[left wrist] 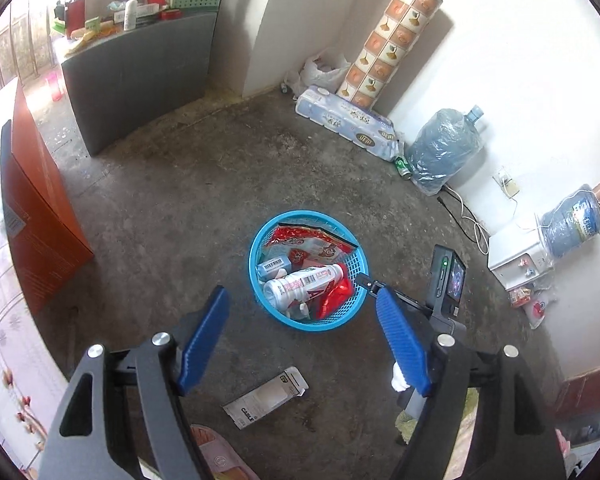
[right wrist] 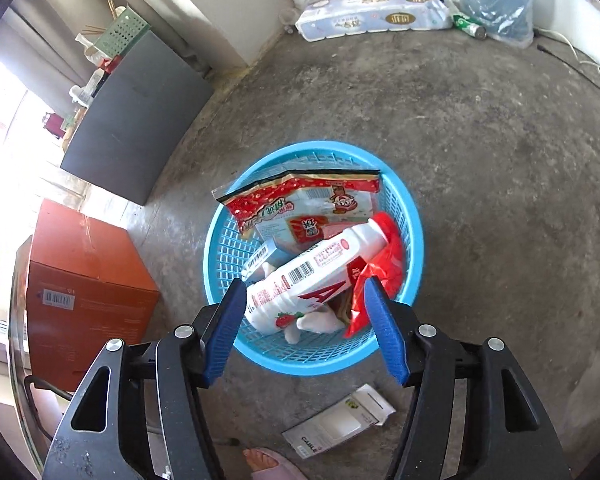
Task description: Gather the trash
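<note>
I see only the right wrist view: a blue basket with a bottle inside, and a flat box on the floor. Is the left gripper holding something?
Observer: No. The left gripper is open and empty, in front of the blue basket.
Operator: Is there more trash outside my view?
Observer: Yes. Some wrappers lie on the floor beside a white stand at the right wall.
Operator: Where is the flat box for the left gripper?
Observer: The flat box lies on the floor, seen between its fingers, nearer than the basket.
</note>
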Action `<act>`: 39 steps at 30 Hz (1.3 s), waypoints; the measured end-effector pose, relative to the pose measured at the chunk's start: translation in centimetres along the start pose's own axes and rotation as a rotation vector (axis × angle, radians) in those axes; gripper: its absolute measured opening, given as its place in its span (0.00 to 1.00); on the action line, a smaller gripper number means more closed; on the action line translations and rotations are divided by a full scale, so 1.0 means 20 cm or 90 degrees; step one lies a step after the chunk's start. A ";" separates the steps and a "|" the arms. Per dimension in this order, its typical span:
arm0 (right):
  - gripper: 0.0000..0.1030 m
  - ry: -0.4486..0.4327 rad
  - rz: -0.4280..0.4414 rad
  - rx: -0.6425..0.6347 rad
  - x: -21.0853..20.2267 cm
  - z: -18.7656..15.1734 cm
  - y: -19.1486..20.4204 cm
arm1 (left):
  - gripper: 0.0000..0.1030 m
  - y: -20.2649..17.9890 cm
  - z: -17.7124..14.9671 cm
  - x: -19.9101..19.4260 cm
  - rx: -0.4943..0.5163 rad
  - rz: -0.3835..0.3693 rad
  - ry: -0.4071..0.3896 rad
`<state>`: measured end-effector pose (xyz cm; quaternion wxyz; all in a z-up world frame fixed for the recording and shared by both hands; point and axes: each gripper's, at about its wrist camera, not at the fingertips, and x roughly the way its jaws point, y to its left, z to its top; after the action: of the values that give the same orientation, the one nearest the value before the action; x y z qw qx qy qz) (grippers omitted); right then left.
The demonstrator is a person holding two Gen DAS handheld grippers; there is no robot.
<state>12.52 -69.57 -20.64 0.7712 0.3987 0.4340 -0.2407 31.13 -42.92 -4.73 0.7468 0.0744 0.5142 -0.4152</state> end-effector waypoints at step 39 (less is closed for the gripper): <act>0.72 0.351 -0.142 0.476 1.14 -1.40 -0.29 | 0.77 0.88 -0.78 -0.83 -0.199 0.067 -0.086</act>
<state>6.65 -50.40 -51.12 0.4004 0.6488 0.5459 -0.3474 30.31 -14.12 -3.73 0.8027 -0.0441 0.5164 -0.2949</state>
